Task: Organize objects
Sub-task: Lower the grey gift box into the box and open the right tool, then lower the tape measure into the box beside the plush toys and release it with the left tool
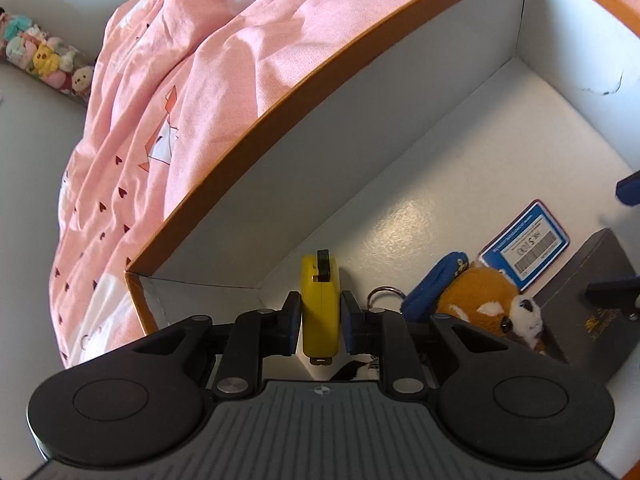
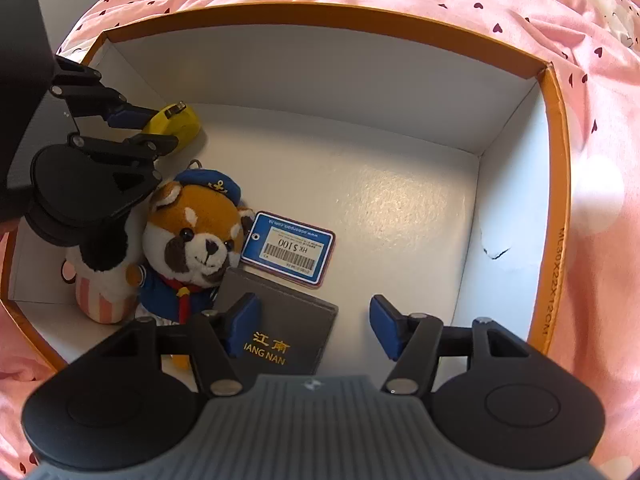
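Observation:
My left gripper (image 1: 320, 322) is shut on a yellow tape measure (image 1: 320, 304), held low in the far left corner of the orange-rimmed white box (image 2: 320, 16); the tape measure (image 2: 182, 120) and the left gripper (image 2: 140, 128) also show in the right wrist view. My right gripper (image 2: 316, 328) is open and empty over the box's near side, its left finger above a grey booklet (image 2: 280, 320). A plush red panda in a blue sailor outfit (image 2: 196, 236) lies in the box beside the booklet, with a blue price tag (image 2: 288, 250).
A second plush with a striped pink base (image 2: 104, 288) lies at the box's left wall. The box sits on a pink heart-print bedsheet (image 1: 180, 100). A row of small plush toys (image 1: 44, 56) lies far left. The box floor (image 2: 400, 208) to the right is bare.

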Available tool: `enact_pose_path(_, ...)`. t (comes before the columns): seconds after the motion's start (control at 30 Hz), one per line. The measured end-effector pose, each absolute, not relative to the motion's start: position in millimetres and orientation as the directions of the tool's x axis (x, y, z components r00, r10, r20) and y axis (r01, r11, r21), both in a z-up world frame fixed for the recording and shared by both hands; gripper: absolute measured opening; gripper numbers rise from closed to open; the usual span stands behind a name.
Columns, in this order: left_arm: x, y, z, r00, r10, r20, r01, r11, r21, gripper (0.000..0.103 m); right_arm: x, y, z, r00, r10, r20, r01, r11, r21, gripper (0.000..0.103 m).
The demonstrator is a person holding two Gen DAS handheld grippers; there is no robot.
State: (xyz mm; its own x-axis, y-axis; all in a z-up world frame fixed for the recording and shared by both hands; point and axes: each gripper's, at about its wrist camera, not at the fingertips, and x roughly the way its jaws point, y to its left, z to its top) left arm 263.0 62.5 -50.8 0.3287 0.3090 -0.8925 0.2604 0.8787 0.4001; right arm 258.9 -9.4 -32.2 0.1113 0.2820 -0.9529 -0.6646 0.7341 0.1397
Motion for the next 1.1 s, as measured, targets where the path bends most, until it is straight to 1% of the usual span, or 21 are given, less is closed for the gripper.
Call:
enact_pose_path(0.1, 259, 63, -45, 0.339, 0.283, -0.897, 0.260, 0.888, 0.379, 0.036, 259, -11, -37, 0.111, 0.294, -0.949, -0.666, 0.731, 0.149, 0.064)
enact_pose_path(0.4, 232, 58, -6, 0.392, 0.186, -0.901, 0.325, 0.888, 0.325, 0.038, 244, -6, -16, 0.147, 0.372, -0.916, -0.730, 0.666, 0.153, 0.061)
enact_pose_path(0.47, 229, 58, 4, 0.387, 0.130, -0.913, 0.355, 0.893, 0.278, 0.038, 241, -2, -15, 0.153, 0.391, -0.908, -0.747, 0.647, 0.153, 0.056)
enact_pose_path(0.5, 224, 57, 9, 0.375, 0.093, -0.922, 0.376, 0.894, 0.243, 0.038, 240, -1, -13, 0.151, 0.400, -0.904, -0.754, 0.638, 0.157, 0.056)
enact_pose_path(0.57, 217, 54, 14, 0.353, 0.030, -0.935, 0.424, 0.886, 0.188, 0.038, 237, 2, -11, 0.148, 0.417, -0.897, -0.767, 0.621, 0.162, 0.052)
enact_pose_path(0.63, 208, 49, 12, 0.329, -0.003, -0.944, 0.486, 0.858, 0.167, 0.039, 236, 5, -11, 0.143, 0.430, -0.892, -0.780, 0.604, 0.166, 0.048)
enact_pose_path(0.73, 196, 42, 0, 0.314, 0.003, -0.949, 0.557, 0.809, 0.187, 0.044, 235, 9, -12, 0.144, 0.436, -0.888, -0.789, 0.592, 0.163, 0.047)
enact_pose_path(0.83, 190, 40, -13, 0.316, 0.027, -0.948, 0.589, 0.778, 0.218, 0.048, 238, 6, -9, 0.147, 0.431, -0.890, -0.781, 0.603, 0.163, 0.047)
enact_pose_path(0.87, 189, 41, -15, 0.319, 0.033, -0.947, 0.589, 0.776, 0.225, 0.048, 238, 12, -18, 0.146, 0.434, -0.889, -0.779, 0.604, 0.167, 0.047)
enact_pose_path(0.9, 189, 41, -16, 0.324, 0.038, -0.945, 0.584, 0.778, 0.232, 0.045, 239, 16, -24, 0.142, 0.437, -0.888, -0.778, 0.604, 0.172, 0.047)
enact_pose_path(1.0, 191, 46, -14, 0.332, 0.051, -0.942, 0.564, 0.790, 0.242, 0.029, 239, 16, -28, 0.136, 0.445, -0.885, -0.774, 0.606, 0.186, 0.047)
enact_pose_path(1.1, 192, 51, -9, 0.335, 0.058, -0.941, 0.541, 0.805, 0.242, 0.023, 237, 15, -24, 0.132, 0.459, -0.879, -0.776, 0.600, 0.197, 0.047)
